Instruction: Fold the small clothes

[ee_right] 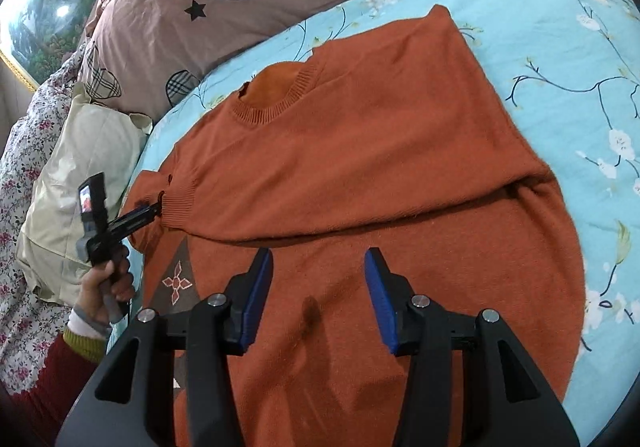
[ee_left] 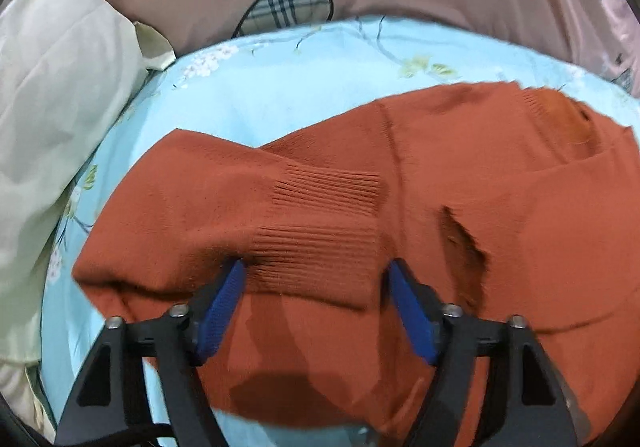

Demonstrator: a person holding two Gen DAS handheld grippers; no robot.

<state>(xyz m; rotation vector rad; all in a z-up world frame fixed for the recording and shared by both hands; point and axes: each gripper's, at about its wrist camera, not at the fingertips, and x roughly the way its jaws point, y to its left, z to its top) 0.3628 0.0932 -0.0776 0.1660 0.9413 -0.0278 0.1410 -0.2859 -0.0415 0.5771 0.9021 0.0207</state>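
Note:
A rust-orange knit sweater lies flat on a light blue floral sheet, neck toward the pillows, both sleeves folded across the body. In the left wrist view the sweater fills the middle; two ribbed cuffs lie one over the other. My left gripper is open, its blue pads either side of the nearer cuff, just above it. It also shows in the right wrist view at the sweater's left edge. My right gripper is open and empty above the sweater's lower body.
A pink quilt with plaid hearts lies bunched behind the sweater. A pale green pillow sits at the left, also in the right wrist view. A floral cloth lies at the far left. A brown patch with a flower motif shows on the sweater.

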